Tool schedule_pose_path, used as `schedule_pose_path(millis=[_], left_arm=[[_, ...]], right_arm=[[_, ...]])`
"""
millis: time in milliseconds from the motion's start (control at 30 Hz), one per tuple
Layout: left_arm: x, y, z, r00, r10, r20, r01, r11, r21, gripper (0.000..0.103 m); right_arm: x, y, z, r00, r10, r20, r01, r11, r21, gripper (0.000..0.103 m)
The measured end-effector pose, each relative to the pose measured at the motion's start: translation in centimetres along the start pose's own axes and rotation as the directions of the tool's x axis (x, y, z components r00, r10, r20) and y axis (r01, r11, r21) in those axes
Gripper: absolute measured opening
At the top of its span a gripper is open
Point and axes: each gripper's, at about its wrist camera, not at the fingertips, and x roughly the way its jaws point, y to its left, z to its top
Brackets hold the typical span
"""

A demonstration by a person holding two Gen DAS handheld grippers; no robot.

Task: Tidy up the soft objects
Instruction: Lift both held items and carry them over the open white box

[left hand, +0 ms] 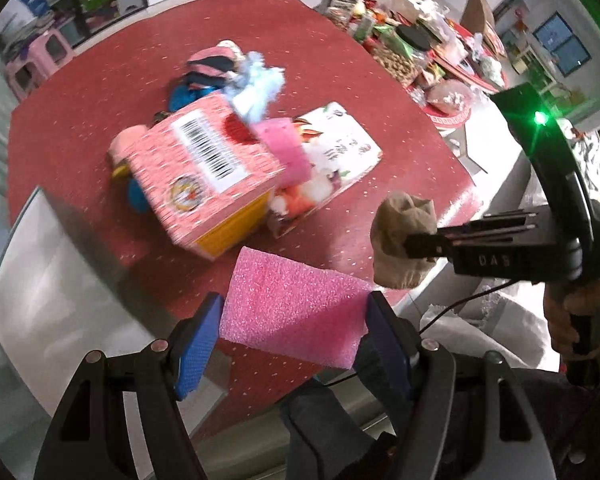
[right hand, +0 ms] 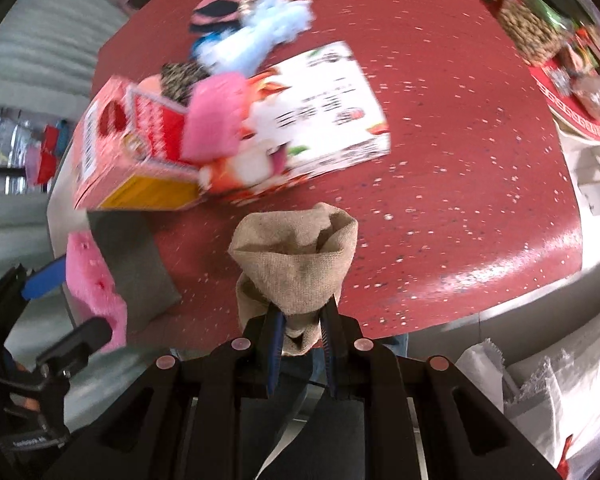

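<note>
My left gripper (left hand: 294, 330) is shut on a pink foam sponge (left hand: 292, 316), held above the near edge of the red table (left hand: 340, 92). My right gripper (right hand: 302, 334) is shut on a beige burlap pouch (right hand: 296, 256), also seen at the right of the left wrist view (left hand: 400, 240). A pink cardboard box (left hand: 204, 172) and a white printed box (left hand: 336, 156) lie mid-table with another pink sponge (left hand: 286, 150) sticking out between them. A pile of soft items (left hand: 228, 72), pink, blue and fluffy light blue, lies behind them.
A cluttered table (left hand: 412, 40) with jars and packets stands at the far right. A pink stool (left hand: 40, 60) is at the far left. White fabric (right hand: 540, 380) lies below the table's near right edge.
</note>
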Motion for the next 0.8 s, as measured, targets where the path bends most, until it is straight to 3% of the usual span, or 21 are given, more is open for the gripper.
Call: schedule_pose_path(millis=[400, 567, 800], left_arm=[[-2.4, 5.5, -3.4, 0.996, 0.052, 0.07, -0.036, 0.976, -0.213, 0.075], [-3.8, 8.6, -5.8, 0.99, 0.098, 0.102, -0.059, 0.942, -0.331, 0.075], [-5.5, 12.5, -8.7, 0.97, 0.211, 0.122, -0.127, 0.865, -0.486, 0.075]], right_arm=[[0.9, 8.0, -0.4, 0.999, -0.007, -0.036, -0.002, 0.97, -0.242, 0.019], [1.2, 12.1, -0.4, 0.999, -0.01, -0.046, -0.007, 0.933, -0.359, 0.019], [1.1, 18.7, -0.5, 0.999, -0.001, -0.048, -0.024, 0.854, -0.52, 0.019]])
